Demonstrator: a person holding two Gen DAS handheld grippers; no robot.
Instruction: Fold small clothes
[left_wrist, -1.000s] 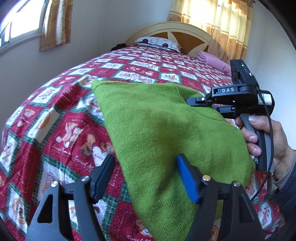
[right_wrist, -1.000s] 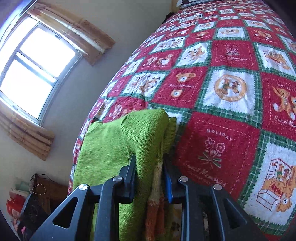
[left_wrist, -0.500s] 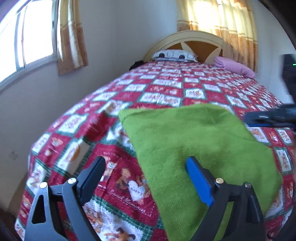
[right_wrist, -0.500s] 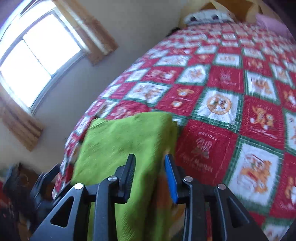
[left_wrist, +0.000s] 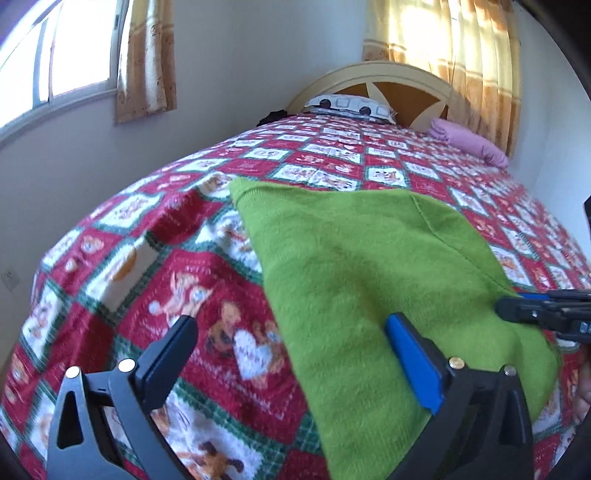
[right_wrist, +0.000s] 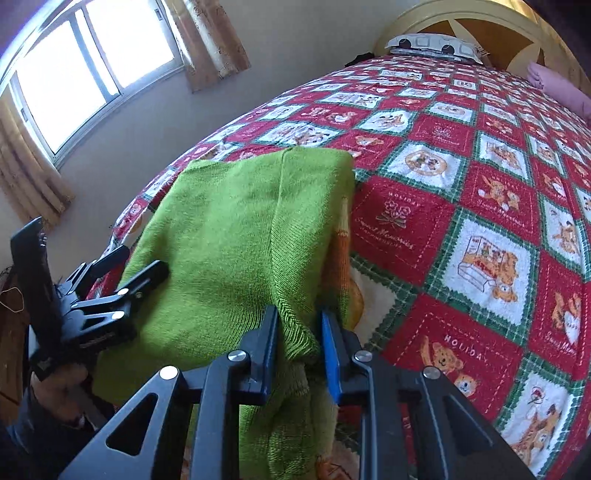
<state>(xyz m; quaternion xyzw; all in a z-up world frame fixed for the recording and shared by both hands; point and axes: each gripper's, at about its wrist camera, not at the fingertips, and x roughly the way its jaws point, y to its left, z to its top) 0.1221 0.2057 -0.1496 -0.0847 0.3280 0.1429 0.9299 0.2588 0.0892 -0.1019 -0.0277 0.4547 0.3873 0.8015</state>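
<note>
A green knitted garment (left_wrist: 369, 280) lies folded on the red, white and green quilt (left_wrist: 147, 280). It also shows in the right wrist view (right_wrist: 229, 236), with an orange patterned part under its right edge. My left gripper (left_wrist: 291, 350) is open and empty, held over the garment's near left edge. My right gripper (right_wrist: 299, 332) is shut on a bunched fold at the garment's near right corner. In the left wrist view the right gripper (left_wrist: 535, 310) sits at the garment's right edge. In the right wrist view the left gripper (right_wrist: 125, 273) sits over the garment's left side.
The quilt (right_wrist: 480, 221) covers a large bed. At the far end stand a wooden headboard (left_wrist: 388, 85), a patterned pillow (left_wrist: 347, 105) and a pink pillow (left_wrist: 469, 142). A window (right_wrist: 74, 74) with curtains is in the left wall. The bed's left edge drops off beside the garment.
Both grippers drew back toward the near end of the bed. The right gripper kept its hold on the corner and the garment now lies flatter. The left gripper stayed open.
</note>
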